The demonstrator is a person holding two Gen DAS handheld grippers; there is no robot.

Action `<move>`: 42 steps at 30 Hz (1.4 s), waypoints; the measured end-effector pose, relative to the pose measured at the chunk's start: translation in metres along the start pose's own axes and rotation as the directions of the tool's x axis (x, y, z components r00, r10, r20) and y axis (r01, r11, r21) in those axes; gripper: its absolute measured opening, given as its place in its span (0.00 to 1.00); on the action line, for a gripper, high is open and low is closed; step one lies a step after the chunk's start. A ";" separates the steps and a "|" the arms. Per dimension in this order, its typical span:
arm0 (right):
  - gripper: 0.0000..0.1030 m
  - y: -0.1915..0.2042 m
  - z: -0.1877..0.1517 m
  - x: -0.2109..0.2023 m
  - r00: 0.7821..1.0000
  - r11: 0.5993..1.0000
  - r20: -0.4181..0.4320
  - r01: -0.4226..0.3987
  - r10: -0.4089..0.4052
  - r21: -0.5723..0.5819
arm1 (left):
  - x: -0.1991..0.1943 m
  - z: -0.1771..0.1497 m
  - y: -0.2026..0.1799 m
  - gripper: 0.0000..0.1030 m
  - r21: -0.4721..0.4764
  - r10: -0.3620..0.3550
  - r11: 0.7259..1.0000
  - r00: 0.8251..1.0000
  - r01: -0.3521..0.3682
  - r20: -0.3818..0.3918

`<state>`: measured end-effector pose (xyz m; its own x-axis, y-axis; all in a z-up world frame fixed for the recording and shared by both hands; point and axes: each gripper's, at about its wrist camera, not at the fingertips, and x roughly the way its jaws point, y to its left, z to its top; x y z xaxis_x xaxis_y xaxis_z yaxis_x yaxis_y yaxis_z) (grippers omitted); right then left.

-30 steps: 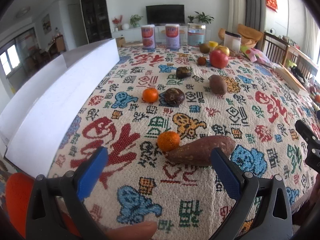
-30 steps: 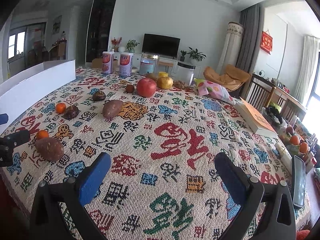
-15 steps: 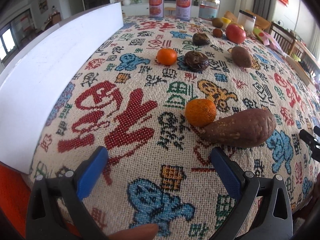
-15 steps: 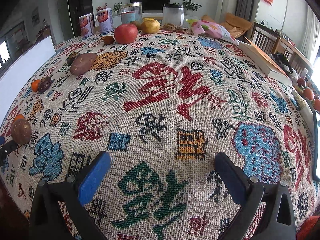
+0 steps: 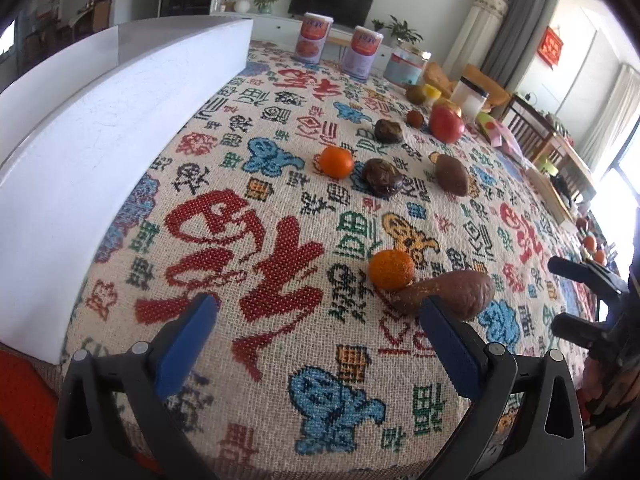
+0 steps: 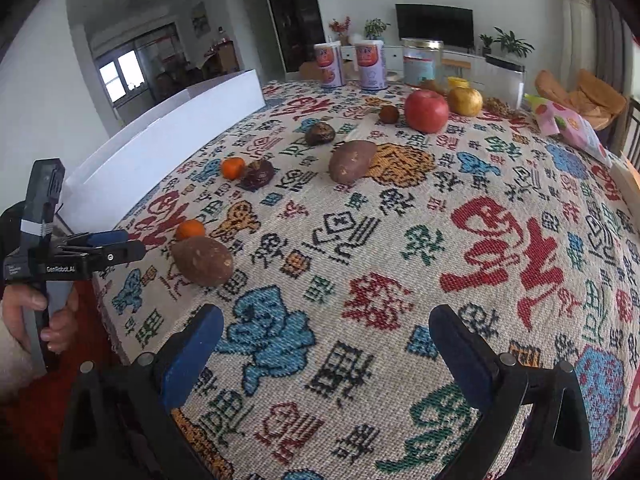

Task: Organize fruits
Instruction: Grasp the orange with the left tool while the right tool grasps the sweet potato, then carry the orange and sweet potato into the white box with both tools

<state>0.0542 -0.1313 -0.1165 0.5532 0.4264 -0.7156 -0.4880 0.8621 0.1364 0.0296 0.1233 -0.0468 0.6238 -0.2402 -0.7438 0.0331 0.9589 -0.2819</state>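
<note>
A near tangerine point(image 5: 391, 269) touches a brown sweet potato point(image 5: 448, 292) on the patterned tablecloth. My left gripper point(image 5: 316, 312) hovers open just short of them, its right finger in front of the potato's end, nothing between the jaws. Farther back lie a second tangerine point(image 5: 337, 162), a dark wrinkled fruit point(image 5: 382, 176), another sweet potato point(image 5: 451, 174) and a red apple point(image 5: 446, 123). My right gripper point(image 6: 324, 320) is open over bare cloth, with the near sweet potato point(image 6: 202, 260) ahead on its left. The left gripper point(image 6: 128, 243) shows there, held in a hand.
A long white box point(image 5: 100, 128) runs along the table's left side. Three cans point(image 6: 370, 65) stand at the far edge, with a yellow fruit point(image 6: 465, 101) and a snack bag point(image 6: 568, 124) at the right. The table edge point(image 6: 116, 344) drops off by the hand.
The right gripper has swung left, so the fruit row and the left gripper now face it. The left view has tilted and drawn back a little. Both stay open.
</note>
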 end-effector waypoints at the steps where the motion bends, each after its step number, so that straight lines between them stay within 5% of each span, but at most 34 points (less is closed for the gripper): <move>1: 0.98 0.018 0.013 0.007 0.998 0.996 -0.028 -0.054 0.052 -0.077 | -0.003 0.001 0.003 0.99 -0.011 -0.006 1.000 1.000 0.006 0.011; 5: 0.84 0.075 0.049 0.054 0.976 0.926 -0.179 -0.175 0.120 -0.334 | -0.007 -0.003 0.009 0.99 -0.023 0.001 1.000 1.000 0.000 0.027; 10: 0.46 0.110 0.048 0.106 0.922 0.817 -0.385 -0.247 0.034 -0.520 | -0.007 -0.005 0.011 0.99 -0.015 0.004 1.000 1.000 -0.004 0.027; 12: 0.44 0.110 0.044 0.107 0.911 0.812 -0.413 -0.247 0.008 -0.529 | -0.006 -0.005 0.010 0.99 -0.009 0.003 1.000 1.000 -0.003 0.027; 16: 0.43 0.083 0.037 0.096 0.910 0.905 -0.414 -0.195 0.022 -0.379 | 0.000 -0.006 0.003 0.99 0.020 -0.023 1.000 1.000 0.023 0.001; 19: 0.43 0.030 0.022 0.072 0.931 0.985 -0.362 -0.105 0.048 -0.140 | 0.007 -0.007 -0.016 0.99 0.082 -0.060 0.995 0.998 0.062 -0.030; 24: 0.43 -0.039 -0.015 0.030 0.974 0.982 -0.229 0.044 0.000 0.186 | 0.034 0.001 -0.070 0.96 0.309 0.005 0.951 0.997 0.018 -0.072; 27: 0.43 -0.048 -0.028 0.017 0.985 0.965 -0.172 0.043 0.003 0.260 | 0.055 0.001 -0.086 0.63 0.399 0.071 0.917 0.993 -0.028 -0.095; 30: 0.43 -0.048 -0.029 0.013 0.988 0.965 -0.153 0.056 -0.017 0.256 | 0.063 0.001 -0.086 0.49 0.409 0.085 0.912 0.992 -0.039 -0.095; 31: 0.43 -0.047 -0.029 0.013 0.988 0.966 -0.152 0.060 -0.022 0.253 | 0.062 0.002 -0.085 0.27 0.403 0.080 0.914 0.992 -0.035 -0.096; 34: 0.43 -0.045 -0.030 0.013 0.988 0.965 -0.151 0.068 -0.029 0.255 | 0.053 0.008 -0.078 0.27 0.339 0.054 0.941 0.994 -0.019 -0.093; 38: 0.43 -0.062 -0.040 0.014 0.991 0.899 -0.098 -0.042 0.094 0.437 | 0.026 0.018 -0.065 0.27 0.246 -0.020 0.968 0.997 0.038 -0.073; 40: 0.42 -0.077 -0.047 0.014 0.980 0.813 -0.036 -0.140 0.194 0.565 | 0.005 0.028 -0.057 0.27 0.201 -0.064 0.977 0.996 0.074 -0.058; 42: 0.42 -0.087 -0.052 0.018 0.948 0.692 0.049 -0.265 0.315 0.672 | -0.021 0.042 -0.046 0.27 0.156 -0.100 0.982 0.994 0.104 -0.033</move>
<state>0.0715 -0.2126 -0.1771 0.4033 0.6892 -0.6019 -0.0308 0.6677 0.7438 0.0481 0.0902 0.0073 0.5913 -0.3400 -0.7313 0.2196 0.9404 -0.2597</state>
